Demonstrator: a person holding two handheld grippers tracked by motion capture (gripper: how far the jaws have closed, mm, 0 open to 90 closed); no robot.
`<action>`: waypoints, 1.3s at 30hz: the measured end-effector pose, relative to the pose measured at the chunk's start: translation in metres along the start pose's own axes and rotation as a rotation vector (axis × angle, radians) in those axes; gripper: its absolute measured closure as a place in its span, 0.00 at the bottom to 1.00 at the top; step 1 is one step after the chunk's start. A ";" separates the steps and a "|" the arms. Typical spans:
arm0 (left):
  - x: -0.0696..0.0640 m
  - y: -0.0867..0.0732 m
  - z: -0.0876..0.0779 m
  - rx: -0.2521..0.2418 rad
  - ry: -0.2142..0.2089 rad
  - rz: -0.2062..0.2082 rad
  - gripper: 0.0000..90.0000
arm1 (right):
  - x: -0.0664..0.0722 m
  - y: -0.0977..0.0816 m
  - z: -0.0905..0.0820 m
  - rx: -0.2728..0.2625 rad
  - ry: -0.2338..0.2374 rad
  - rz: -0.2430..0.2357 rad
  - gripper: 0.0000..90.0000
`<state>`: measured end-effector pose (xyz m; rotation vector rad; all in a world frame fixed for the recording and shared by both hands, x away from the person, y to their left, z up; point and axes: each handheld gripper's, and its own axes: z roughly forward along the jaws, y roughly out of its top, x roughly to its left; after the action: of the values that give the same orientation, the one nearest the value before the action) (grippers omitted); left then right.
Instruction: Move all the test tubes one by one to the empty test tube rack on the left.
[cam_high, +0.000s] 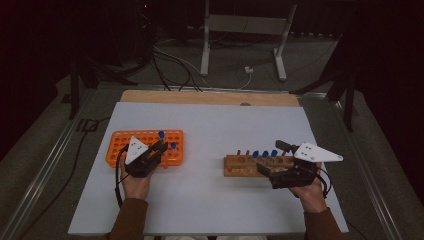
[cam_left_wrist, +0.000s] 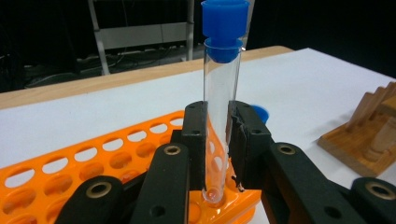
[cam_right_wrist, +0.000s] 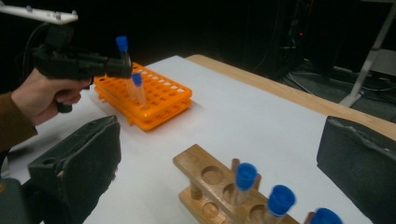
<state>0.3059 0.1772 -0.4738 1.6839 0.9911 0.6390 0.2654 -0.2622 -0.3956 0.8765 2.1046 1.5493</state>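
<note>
left tongs (cam_left_wrist: 217, 154) clamp capped tube (cam_left_wrist: 220, 112) – its cap cut off | right tongs (cam_right_wrist: 219, 154) wide

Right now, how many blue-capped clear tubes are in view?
5. One clamped in the left gripper over the orange plastic rack: blue-capped clear tube. One seated in that rack. Three in the wooden rack. More may be hidden.

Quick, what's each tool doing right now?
Left tool: shut on a blue-capped test tube at the orange rack.
Right tool: open, empty, at the wooden rack.
</note>
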 end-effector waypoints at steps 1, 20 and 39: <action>0.000 -0.001 0.002 0.005 -0.001 -0.003 0.87 | -0.002 0.000 -0.001 -0.004 -0.003 0.003 0.00; -0.001 -0.019 0.016 0.140 -0.007 0.031 0.87 | -0.010 -0.003 -0.011 -0.012 -0.011 0.024 0.00; -0.004 -0.023 0.018 0.176 0.004 0.050 0.87 | -0.010 -0.004 -0.010 -0.006 -0.008 0.022 0.00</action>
<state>0.3111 0.1678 -0.5012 1.8669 1.0355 0.6018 0.2653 -0.2766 -0.3967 0.9051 2.0905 1.5597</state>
